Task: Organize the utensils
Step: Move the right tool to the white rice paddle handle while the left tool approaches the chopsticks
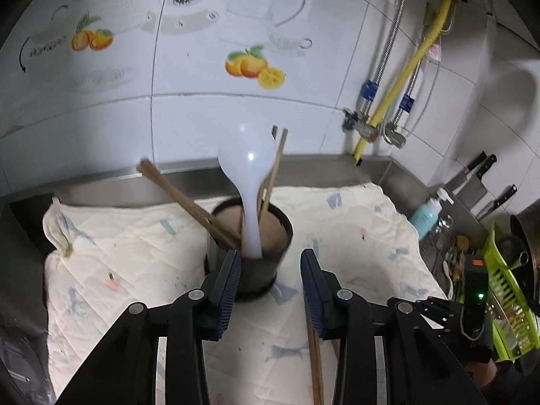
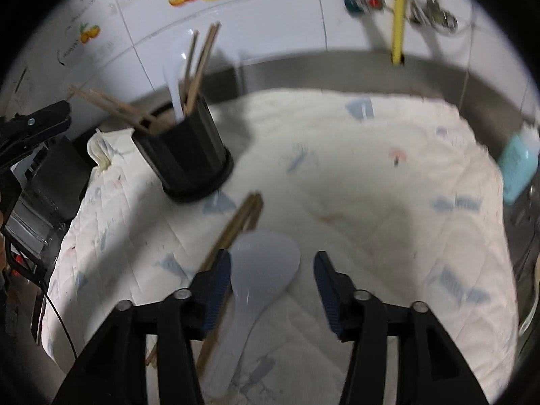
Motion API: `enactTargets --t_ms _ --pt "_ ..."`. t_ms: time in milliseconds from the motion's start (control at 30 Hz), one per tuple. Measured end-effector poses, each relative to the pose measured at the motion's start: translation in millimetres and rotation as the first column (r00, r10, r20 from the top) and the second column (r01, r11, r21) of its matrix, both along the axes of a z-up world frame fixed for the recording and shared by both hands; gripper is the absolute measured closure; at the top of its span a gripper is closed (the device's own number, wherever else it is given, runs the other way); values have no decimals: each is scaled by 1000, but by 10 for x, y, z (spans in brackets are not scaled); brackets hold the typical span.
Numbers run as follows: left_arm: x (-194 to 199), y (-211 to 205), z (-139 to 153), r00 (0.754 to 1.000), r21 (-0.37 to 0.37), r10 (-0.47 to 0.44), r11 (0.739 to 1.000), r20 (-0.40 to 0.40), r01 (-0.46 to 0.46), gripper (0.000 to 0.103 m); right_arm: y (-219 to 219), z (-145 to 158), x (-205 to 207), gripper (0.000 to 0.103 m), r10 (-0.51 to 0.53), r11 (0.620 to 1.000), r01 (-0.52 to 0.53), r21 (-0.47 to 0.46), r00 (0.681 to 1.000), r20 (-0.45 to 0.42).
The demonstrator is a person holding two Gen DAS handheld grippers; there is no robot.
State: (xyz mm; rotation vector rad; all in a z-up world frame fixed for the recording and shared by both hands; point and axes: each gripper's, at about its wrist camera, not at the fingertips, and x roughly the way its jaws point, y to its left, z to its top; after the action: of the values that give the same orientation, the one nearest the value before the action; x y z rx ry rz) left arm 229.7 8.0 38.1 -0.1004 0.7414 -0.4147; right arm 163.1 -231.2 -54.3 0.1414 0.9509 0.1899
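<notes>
Toward the left edge of the quilted cloth [image 2: 337, 155] stood the black holder [image 2: 189, 155], tilted in the right wrist view, with a white spoon [image 1: 248, 175] and several chopsticks [image 1: 175, 189] standing in it. The left gripper [image 1: 270, 270] hovered just before the holder, its fingers parted and gripping nothing. Nearer the cloth's front edge lay loose chopsticks [image 2: 241, 217] beside a pale rice paddle [image 2: 263, 263]. Over the paddle hung the right gripper [image 2: 271, 273], fingers spread, not pressing it.

Glossy plastic spoon [image 1: 248, 165], quilted cloth [image 1: 135, 236]
</notes>
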Motion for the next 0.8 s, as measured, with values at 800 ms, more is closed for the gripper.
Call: enactTargets --t_ms 800 --pt "-48 263 -696 989 -28 29 999 -146 -33 63 287 -464 238 27 -102 994 96 -51 985 -137"
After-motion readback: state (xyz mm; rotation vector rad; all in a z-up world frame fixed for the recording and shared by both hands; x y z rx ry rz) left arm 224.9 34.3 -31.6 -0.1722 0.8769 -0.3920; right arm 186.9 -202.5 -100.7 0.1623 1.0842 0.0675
